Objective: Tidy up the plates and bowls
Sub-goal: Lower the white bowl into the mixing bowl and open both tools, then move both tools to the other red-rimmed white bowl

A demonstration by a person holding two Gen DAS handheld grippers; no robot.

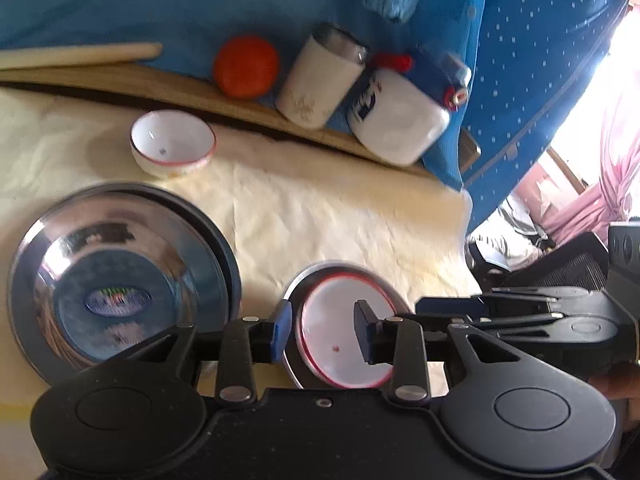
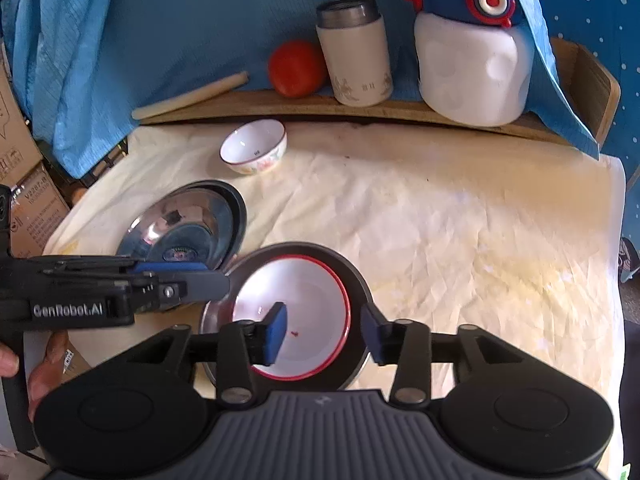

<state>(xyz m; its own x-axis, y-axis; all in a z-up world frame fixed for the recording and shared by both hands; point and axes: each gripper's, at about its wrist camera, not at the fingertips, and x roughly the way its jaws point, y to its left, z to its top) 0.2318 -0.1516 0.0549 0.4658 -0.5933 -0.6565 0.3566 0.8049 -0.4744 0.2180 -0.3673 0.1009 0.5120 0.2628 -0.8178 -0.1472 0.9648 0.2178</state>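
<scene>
A white bowl with a red rim (image 1: pixel 340 344) (image 2: pixel 296 308) sits inside a shallow steel dish (image 1: pixel 308 276) (image 2: pixel 352 272) on the cream cloth. My left gripper (image 1: pixel 324 334) (image 2: pixel 208 276) is open and straddles the left rim, one pad outside the dish and one inside the bowl. My right gripper (image 2: pixel 325 334) (image 1: pixel 432 308) is open and straddles the right rim the same way. A steel bowl (image 1: pixel 116 280) (image 2: pixel 184 228) rests on a dark plate (image 1: pixel 228 248) (image 2: pixel 238 204) to the left. A small flowered white bowl (image 1: pixel 172 144) (image 2: pixel 254 152) stands further back.
On the wooden ledge (image 2: pixel 360 110) behind are a red round fruit (image 2: pixel 296 68), a white flask (image 2: pixel 354 52), a white and blue jug (image 2: pixel 476 64) and a pale stick (image 2: pixel 192 96). Blue cloth hangs behind. Cardboard boxes (image 2: pixel 28 184) stand at the left; a hand (image 2: pixel 40 384) holds the left gripper.
</scene>
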